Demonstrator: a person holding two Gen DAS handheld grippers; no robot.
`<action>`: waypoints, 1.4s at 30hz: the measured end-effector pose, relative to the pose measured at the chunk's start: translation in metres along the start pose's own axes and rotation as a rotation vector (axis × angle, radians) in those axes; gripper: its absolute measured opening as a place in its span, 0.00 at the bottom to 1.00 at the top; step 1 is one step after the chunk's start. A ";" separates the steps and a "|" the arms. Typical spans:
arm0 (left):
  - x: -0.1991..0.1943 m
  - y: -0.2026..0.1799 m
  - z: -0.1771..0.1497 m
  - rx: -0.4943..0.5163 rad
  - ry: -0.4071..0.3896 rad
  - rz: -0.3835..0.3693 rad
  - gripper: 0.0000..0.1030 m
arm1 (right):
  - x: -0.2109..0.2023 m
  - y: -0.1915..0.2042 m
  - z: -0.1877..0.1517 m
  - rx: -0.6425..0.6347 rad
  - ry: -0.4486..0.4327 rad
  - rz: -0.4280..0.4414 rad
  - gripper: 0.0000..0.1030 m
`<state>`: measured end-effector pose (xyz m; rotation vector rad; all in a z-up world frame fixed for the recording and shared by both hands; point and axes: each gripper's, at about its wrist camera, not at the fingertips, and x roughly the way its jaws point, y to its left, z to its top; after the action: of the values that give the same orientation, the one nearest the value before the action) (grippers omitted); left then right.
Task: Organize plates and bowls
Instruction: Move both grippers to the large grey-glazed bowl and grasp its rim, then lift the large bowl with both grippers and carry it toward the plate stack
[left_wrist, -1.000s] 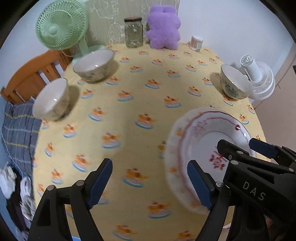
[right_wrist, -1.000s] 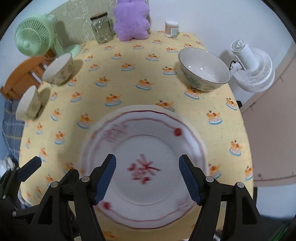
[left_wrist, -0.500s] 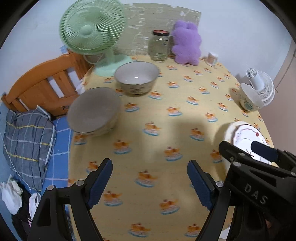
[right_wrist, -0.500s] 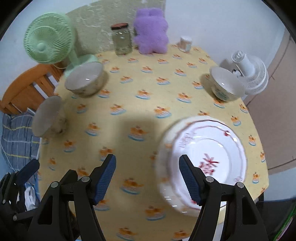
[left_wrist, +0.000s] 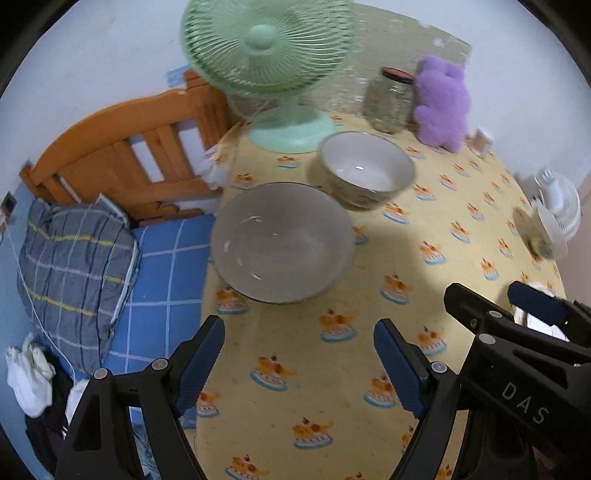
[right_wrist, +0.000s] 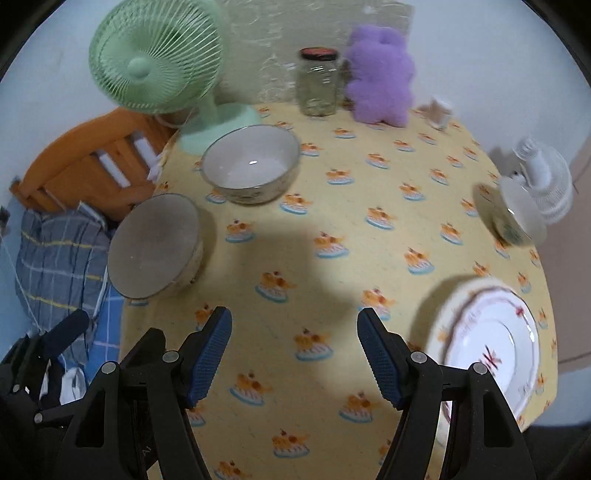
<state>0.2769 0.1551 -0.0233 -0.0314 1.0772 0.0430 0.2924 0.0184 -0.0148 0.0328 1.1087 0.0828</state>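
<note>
A round table under a yellow cloth printed with little cakes fills the left wrist view, where the left gripper hangs with jaws spread and empty just short of the near bowl; a second bowl sits just beyond it. In the right wrist view the right gripper is likewise released and empty, with the near bowl to its left, the plate to its right and a third bowl far right.
</note>
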 end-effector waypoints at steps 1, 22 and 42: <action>0.002 0.003 0.002 -0.003 0.000 0.004 0.82 | 0.004 0.004 0.004 -0.001 0.001 0.014 0.71; 0.070 0.050 0.049 -0.025 0.002 0.038 0.65 | 0.076 0.065 0.056 -0.046 -0.007 0.041 0.55; 0.077 0.045 0.052 -0.031 0.046 0.029 0.37 | 0.087 0.082 0.061 -0.076 0.046 0.066 0.28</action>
<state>0.3573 0.2040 -0.0667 -0.0445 1.1231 0.0854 0.3812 0.1080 -0.0595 -0.0004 1.1496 0.1855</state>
